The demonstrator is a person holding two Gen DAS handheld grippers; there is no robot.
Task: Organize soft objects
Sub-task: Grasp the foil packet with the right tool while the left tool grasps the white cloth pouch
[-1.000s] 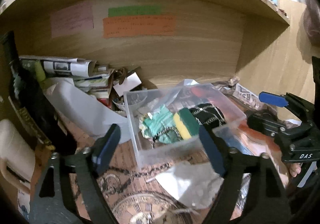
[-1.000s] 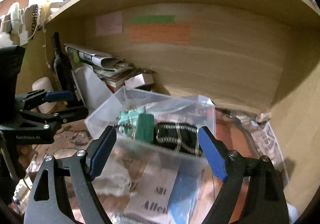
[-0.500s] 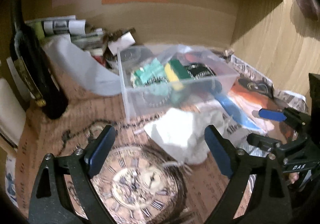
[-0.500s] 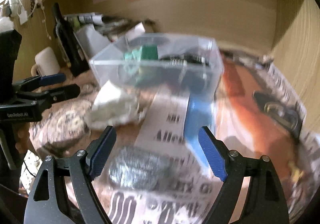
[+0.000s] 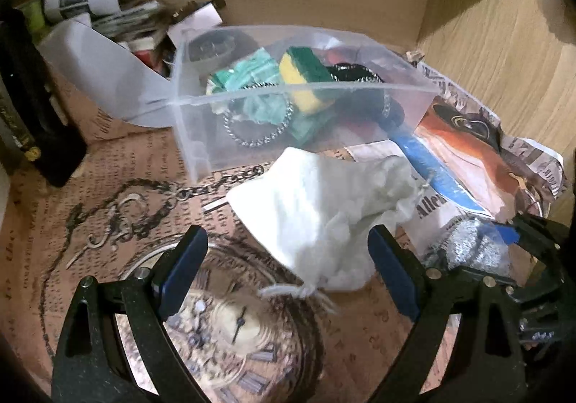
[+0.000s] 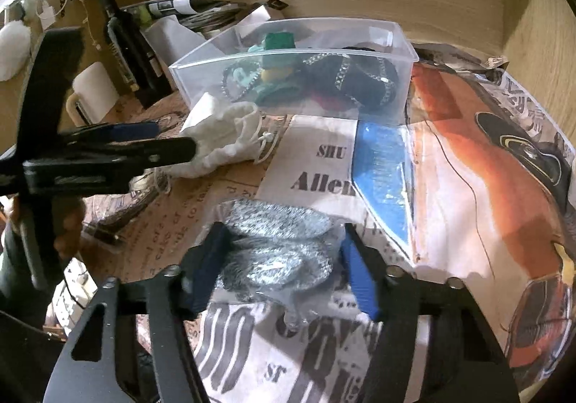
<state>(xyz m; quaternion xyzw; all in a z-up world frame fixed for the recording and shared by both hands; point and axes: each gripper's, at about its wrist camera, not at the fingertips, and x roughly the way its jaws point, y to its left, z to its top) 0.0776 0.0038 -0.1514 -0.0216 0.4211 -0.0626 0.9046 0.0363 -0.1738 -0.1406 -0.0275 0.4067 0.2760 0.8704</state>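
Note:
A white drawstring pouch lies on the desk just beyond my open left gripper; it also shows in the right wrist view. My right gripper has its blue pads on both sides of a bagged silver scouring pad, which also shows in the left wrist view. I cannot tell whether the pads press it. A clear plastic bin behind holds a green cloth, a yellow-green sponge and a black studded item.
A dark bottle stands at the left. Rolled papers and a white sheet lie behind the bin. A white mug sits at the far left. Printed paper covers the desk. Wooden walls close in the back and right.
Both grippers have moved down and forward toward the desk. The pouch has come close in front of the left gripper. The right gripper has narrowed around the silver scouring pad.

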